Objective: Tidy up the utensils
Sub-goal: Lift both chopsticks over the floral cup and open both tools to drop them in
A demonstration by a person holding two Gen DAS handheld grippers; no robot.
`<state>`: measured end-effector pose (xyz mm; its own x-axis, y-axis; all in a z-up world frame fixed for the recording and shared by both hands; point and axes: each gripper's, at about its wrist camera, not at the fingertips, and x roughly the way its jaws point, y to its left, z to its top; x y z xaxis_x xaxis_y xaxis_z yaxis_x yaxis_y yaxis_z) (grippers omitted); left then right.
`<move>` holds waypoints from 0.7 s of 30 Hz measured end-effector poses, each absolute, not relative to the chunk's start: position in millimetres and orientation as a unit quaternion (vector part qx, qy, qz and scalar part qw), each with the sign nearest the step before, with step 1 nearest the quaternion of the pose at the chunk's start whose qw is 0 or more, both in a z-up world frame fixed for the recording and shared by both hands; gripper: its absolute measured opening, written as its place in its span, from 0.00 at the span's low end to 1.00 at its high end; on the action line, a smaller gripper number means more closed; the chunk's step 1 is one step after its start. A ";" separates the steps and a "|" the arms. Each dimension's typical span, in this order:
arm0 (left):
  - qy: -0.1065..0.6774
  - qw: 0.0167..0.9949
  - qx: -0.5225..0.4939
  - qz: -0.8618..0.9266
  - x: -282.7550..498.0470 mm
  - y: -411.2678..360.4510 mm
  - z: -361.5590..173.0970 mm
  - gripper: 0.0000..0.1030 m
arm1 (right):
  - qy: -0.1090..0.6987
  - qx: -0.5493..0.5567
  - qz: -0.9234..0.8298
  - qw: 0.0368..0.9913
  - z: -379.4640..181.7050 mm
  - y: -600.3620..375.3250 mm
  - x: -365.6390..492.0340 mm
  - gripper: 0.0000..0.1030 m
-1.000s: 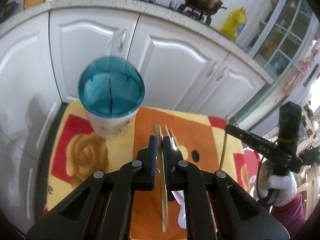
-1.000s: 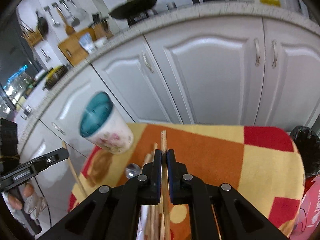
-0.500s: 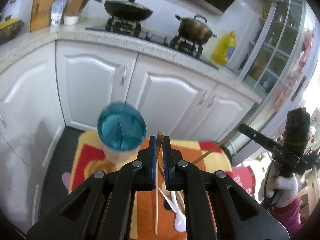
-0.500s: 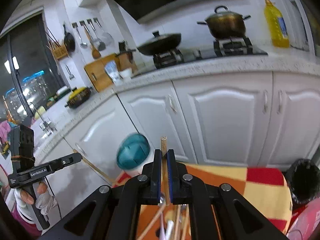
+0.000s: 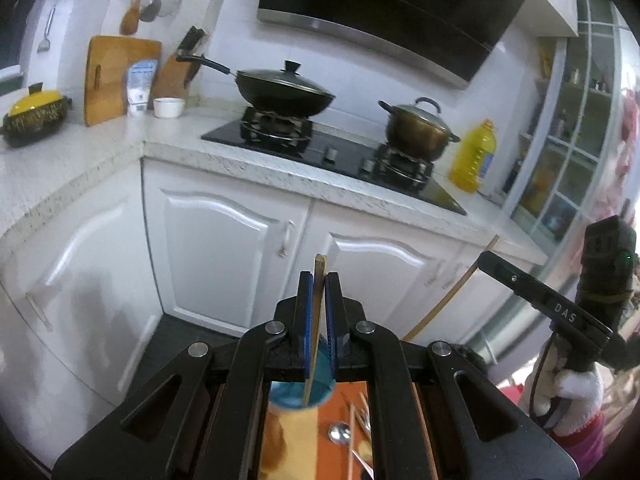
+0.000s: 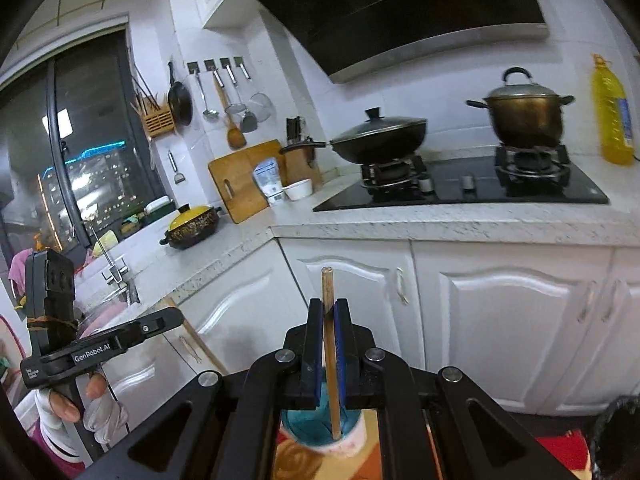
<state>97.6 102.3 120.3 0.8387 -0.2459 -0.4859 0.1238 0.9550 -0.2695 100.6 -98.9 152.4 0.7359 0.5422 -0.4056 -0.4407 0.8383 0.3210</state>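
My left gripper (image 5: pixel 319 278) is shut on a flat wooden chopstick (image 5: pixel 320 264), which slants down between the blue pads. Its lower end hangs over the teal-rimmed cup (image 5: pixel 294 398) far below. My right gripper (image 6: pixel 330 305) is shut on a round wooden chopstick (image 6: pixel 327 284), held nearly upright, its lower end over the same cup (image 6: pixel 310 426). Each gripper shows in the other's view, held high by a gloved hand: the right gripper (image 5: pixel 489 259) and the left gripper (image 6: pixel 176 315). A metal spoon (image 5: pixel 340 434) and loose chopsticks (image 5: pixel 352 444) lie on the orange mat (image 5: pixel 298 446).
White cabinet doors (image 5: pixel 224 248) stand ahead under a speckled counter (image 5: pixel 280 168). On the hob sit a black wok (image 5: pixel 284 92) and a brown pot (image 5: pixel 416 128), with a yellow oil bottle (image 5: pixel 474 158) beside them. A black bin (image 6: pixel 616 436) stands at the right.
Both grippers have risen well above the mat, each still shut on its chopstick, and both point less steeply down. The cup has slid from mid-view to beneath the fingers.
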 end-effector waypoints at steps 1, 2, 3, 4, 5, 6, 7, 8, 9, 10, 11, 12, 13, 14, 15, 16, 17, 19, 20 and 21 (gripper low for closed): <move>0.266 0.953 -0.113 -0.094 102.0 103.7 120.2 0.04 | 0.250 0.097 0.263 0.927 151.1 -93.1 105.7 0.05; 0.266 0.953 -0.112 -0.090 106.1 104.0 118.9 0.04 | 0.252 0.093 0.262 0.927 148.0 -86.6 112.2 0.05; 0.264 0.954 -0.110 -0.085 110.9 105.1 117.6 0.04 | 0.256 0.088 0.261 0.927 143.3 -80.1 118.9 0.05; 0.262 0.956 -0.105 -0.077 117.0 105.4 114.7 0.04 | 0.260 0.086 0.259 0.926 139.4 -77.3 122.8 0.05; 0.262 0.957 -0.102 -0.071 121.0 106.0 111.7 0.04 | 0.265 0.083 0.258 0.926 133.2 -73.1 128.0 0.05; 0.265 0.957 -0.100 -0.066 125.6 106.9 107.0 0.04 | 0.270 0.083 0.256 0.924 126.8 -70.5 132.2 0.05; 0.269 0.956 -0.101 -0.062 130.1 107.2 101.4 0.04 | 0.278 0.085 0.257 0.922 118.7 -67.9 137.4 0.05; 0.273 0.955 -0.101 -0.060 133.1 108.2 97.4 0.04 | 0.289 0.088 0.256 0.918 109.2 -65.7 142.8 0.05; 0.281 0.953 -0.101 -0.056 137.9 108.4 88.1 0.04 | 0.299 0.088 0.255 0.915 99.3 -63.5 147.1 0.05; 0.286 0.951 -0.101 -0.053 141.0 108.6 81.7 0.04 | 0.311 0.090 0.254 0.912 88.1 -62.3 151.5 0.05; 0.295 0.949 -0.100 -0.050 144.3 108.6 72.4 0.04 | 0.320 0.093 0.254 0.908 79.3 -63.0 154.3 0.05; 0.305 0.946 -0.100 -0.044 146.7 108.1 65.9 0.04 | 0.331 0.095 0.253 0.904 69.1 -63.3 158.0 0.05; 0.313 0.943 -0.100 -0.042 149.6 107.9 57.9 0.04 | 0.342 0.097 0.253 0.900 59.6 -63.3 161.6 0.05; 0.320 0.941 -0.101 -0.039 152.1 108.6 51.6 0.04 | 0.353 0.101 0.252 0.895 49.9 -63.4 166.0 0.05; 0.328 0.939 -0.102 -0.036 154.4 109.8 44.1 0.04 | 0.364 0.106 0.251 0.891 40.8 -63.7 170.7 0.05; 0.336 0.936 -0.104 -0.032 157.0 111.0 36.3 0.04 | 0.371 0.108 0.249 0.888 34.7 -63.7 174.6 0.05; 0.341 0.934 -0.104 -0.029 158.8 111.7 31.4 0.04 | 0.378 0.112 0.248 0.885 27.7 -64.1 178.2 0.05; 0.350 0.931 -0.103 -0.019 161.3 112.7 21.7 0.04 | 0.380 0.130 0.245 0.882 18.6 -68.9 182.2 0.05; 0.352 0.931 -0.102 -0.015 161.0 112.7 19.7 0.04 | 0.382 0.138 0.246 0.880 16.1 -71.3 183.4 0.05; 0.353 0.930 -0.101 -0.008 161.6 113.9 16.7 0.04 | 0.387 0.140 0.244 0.878 15.0 -71.7 185.0 0.05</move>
